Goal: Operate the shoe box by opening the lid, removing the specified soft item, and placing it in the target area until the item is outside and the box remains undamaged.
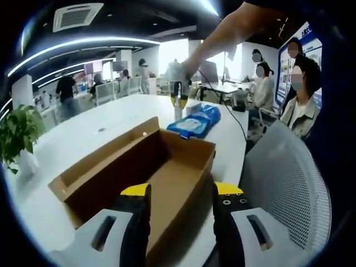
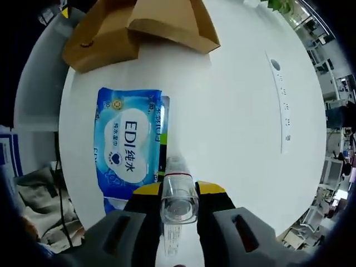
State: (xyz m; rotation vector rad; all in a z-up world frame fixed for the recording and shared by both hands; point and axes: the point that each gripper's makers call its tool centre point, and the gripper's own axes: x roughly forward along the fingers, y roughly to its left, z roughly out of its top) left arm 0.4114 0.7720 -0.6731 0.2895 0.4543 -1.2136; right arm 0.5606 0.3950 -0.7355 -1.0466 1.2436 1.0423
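Observation:
The brown cardboard shoe box [image 1: 167, 167] lies open on the white table [image 1: 105, 122], its lid folded out to the left and its inside bare. My left gripper [image 1: 182, 192] hovers open over the box's near end, holding nothing. Beyond the box lies a blue pack of wet wipes [image 1: 196, 122]. A person's arm holds my right gripper [image 1: 178, 99] just above the table behind that pack. In the right gripper view, my right gripper [image 2: 178, 192] is shut on a clear plastic bottle [image 2: 178, 203], with the wipes pack [image 2: 127, 149] to its left and the box [image 2: 139, 25] at the top.
A grey mesh chair back [image 1: 289, 183] stands close on the right of the table edge. A potted plant [image 1: 19, 133] sits at the table's far left. A cable slot [image 2: 280, 94] is set into the tabletop. Several people sit and stand in the office behind.

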